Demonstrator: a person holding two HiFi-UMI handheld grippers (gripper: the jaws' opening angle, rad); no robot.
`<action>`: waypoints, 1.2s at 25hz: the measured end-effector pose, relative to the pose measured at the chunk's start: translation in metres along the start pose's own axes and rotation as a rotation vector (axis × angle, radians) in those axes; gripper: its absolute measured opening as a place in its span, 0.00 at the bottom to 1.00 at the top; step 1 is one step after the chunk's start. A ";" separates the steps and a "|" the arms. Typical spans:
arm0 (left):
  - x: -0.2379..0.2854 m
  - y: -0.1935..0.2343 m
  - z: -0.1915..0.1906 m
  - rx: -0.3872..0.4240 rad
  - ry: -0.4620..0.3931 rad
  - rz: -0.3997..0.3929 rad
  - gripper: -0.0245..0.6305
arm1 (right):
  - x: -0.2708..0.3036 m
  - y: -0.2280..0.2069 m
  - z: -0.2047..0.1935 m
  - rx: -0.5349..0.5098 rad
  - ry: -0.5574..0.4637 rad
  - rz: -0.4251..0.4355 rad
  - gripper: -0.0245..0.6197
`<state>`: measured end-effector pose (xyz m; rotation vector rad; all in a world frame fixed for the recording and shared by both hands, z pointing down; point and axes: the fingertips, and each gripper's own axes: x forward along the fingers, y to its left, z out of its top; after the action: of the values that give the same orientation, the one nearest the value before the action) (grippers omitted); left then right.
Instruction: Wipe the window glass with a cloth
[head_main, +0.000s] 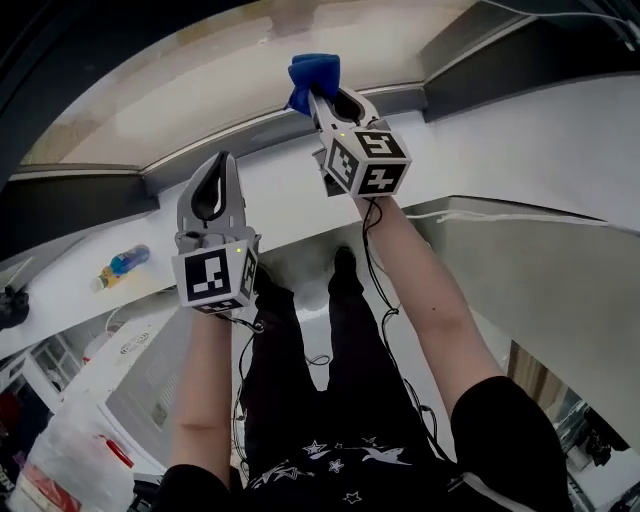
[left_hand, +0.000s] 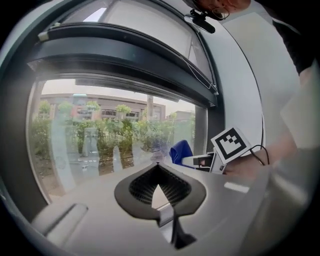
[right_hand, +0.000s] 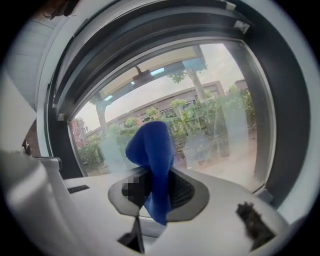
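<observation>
The window glass (head_main: 240, 75) runs across the top of the head view, with trees and buildings behind it. My right gripper (head_main: 322, 98) is raised to the pane and shut on a blue cloth (head_main: 314, 78). In the right gripper view the cloth (right_hand: 152, 160) bunches above the jaws and hangs down between them, close to the glass (right_hand: 210, 120). My left gripper (head_main: 224, 162) is lower and to the left, near the grey lower frame (head_main: 200, 150). Its tips meet with nothing between them (left_hand: 158, 165). From there the cloth (left_hand: 181, 150) and the right gripper's marker cube (left_hand: 231, 144) show to the right.
A white sill (head_main: 280, 195) lies under the window. A bottle of blue liquid (head_main: 122, 266) rests on a white ledge at the left. A white wall (head_main: 560, 140) closes the right side. Cables trail down past the person's legs (head_main: 330, 330).
</observation>
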<state>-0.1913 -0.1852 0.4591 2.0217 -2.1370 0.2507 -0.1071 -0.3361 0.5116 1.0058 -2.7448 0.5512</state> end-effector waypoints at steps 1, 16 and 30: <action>0.011 -0.013 0.002 0.004 -0.001 -0.021 0.05 | -0.006 -0.018 0.003 0.005 -0.003 -0.019 0.16; 0.122 -0.165 0.006 0.034 0.010 -0.190 0.05 | -0.077 -0.236 0.028 0.054 -0.036 -0.268 0.16; 0.108 -0.156 -0.004 -0.034 -0.001 -0.081 0.05 | -0.073 -0.210 0.020 0.003 0.013 -0.169 0.16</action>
<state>-0.0411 -0.2970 0.4891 2.0840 -2.0405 0.1998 0.0846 -0.4485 0.5326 1.2159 -2.6159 0.5319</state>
